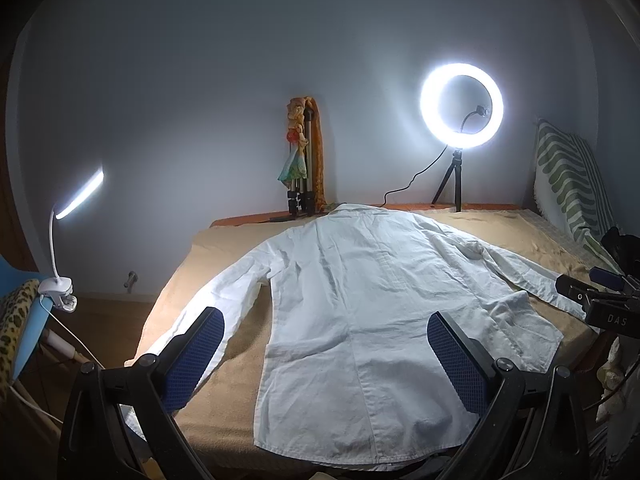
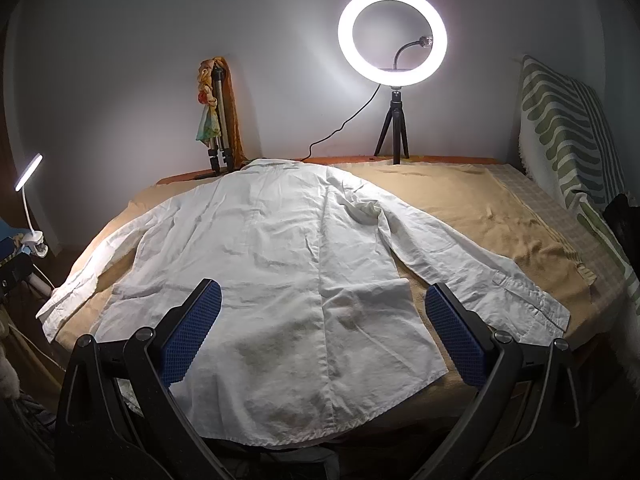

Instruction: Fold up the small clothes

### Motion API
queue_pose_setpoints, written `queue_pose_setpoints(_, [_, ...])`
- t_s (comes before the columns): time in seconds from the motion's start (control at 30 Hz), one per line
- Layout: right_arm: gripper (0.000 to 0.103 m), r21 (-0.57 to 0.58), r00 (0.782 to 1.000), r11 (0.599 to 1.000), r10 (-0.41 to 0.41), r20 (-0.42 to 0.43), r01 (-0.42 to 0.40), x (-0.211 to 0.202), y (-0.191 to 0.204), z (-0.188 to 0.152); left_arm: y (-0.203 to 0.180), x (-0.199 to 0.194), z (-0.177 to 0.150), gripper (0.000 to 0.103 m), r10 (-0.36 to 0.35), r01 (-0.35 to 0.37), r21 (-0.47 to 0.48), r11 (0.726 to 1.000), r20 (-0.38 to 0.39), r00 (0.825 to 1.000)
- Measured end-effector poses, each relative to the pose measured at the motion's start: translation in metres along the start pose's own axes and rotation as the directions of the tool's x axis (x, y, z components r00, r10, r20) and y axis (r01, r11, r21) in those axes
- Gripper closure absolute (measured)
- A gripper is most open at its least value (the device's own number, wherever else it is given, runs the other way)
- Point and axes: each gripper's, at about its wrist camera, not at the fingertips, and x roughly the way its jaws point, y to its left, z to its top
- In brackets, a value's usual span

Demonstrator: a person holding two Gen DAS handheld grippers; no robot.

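The left gripper (image 1: 326, 354) is hanging spread wide with nothing between its blue pads (image 1: 196, 356), hovering over the near hem of the white shirt (image 1: 360, 300). The right gripper (image 2: 322, 330) is likewise gaping and holding nothing, poised above the shirt's (image 2: 260, 260) near right corner. The shirt is lying back-up and flat on the tan blanket (image 2: 480, 208), collar at the far end, sleeves spreading left and right. Beyond it, a ring light (image 2: 392, 32) is glowing on its small tripod (image 2: 394, 132) at the far edge, and a clip lamp (image 1: 68, 240) is shining at the left.
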Motion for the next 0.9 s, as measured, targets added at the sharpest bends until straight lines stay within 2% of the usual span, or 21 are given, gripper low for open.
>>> queue_pose_setpoints(0.9, [0.000, 0.003, 1.000, 1.000, 0.004, -0.002, -0.004, 0.0015, 0.0020, -0.0006, 0.0030, -0.0017, 0.0003, 0.000, 0.006, -0.006, -0.006, 1.000, 0.008, 1.000])
